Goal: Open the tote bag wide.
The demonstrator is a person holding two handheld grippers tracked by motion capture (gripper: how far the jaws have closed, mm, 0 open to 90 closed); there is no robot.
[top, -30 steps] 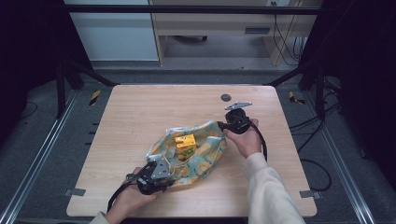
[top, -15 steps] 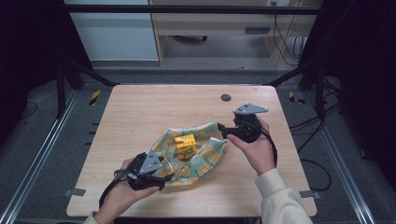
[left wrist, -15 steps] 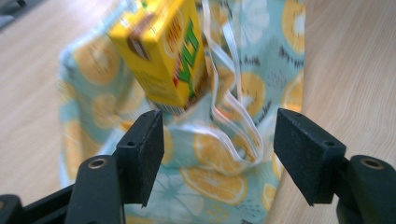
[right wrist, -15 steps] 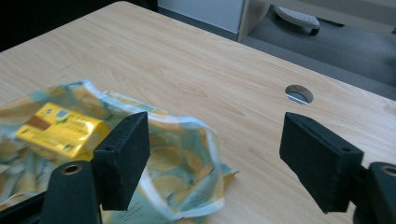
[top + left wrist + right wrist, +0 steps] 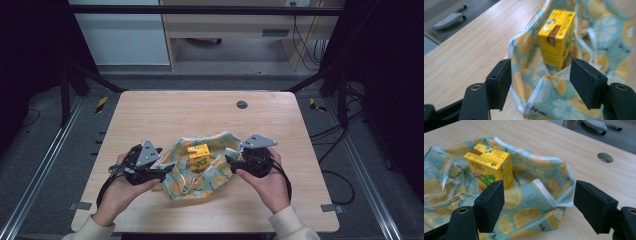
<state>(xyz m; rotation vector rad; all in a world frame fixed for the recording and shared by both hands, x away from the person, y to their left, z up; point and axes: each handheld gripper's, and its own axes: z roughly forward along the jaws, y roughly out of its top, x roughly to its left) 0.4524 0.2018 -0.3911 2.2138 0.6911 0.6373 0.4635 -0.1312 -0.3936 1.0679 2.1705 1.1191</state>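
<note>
A lemon-print cloth (image 5: 210, 172) lies crumpled in the middle of the wooden table, with a yellow drink carton (image 5: 198, 156) standing upright on it. My left gripper (image 5: 165, 168) is at the cloth's left edge, jaws open around a raised fold of cloth (image 5: 534, 82); the carton (image 5: 557, 37) stands just beyond. My right gripper (image 5: 228, 161) is at the cloth's right edge, jaws open around a raised corner of cloth (image 5: 541, 195), with the carton (image 5: 490, 165) behind and to the left.
A round cable hole (image 5: 242, 104) sits in the table (image 5: 165, 112) near its far edge. Bare wood surrounds the cloth on all sides. Beyond the table's far edge are a floor and a cabinet (image 5: 225, 25).
Both grippers have shifted along the cloth's edges: the left one moved left and up the near side, the right one came down from the far right corner toward the near right edge.
</note>
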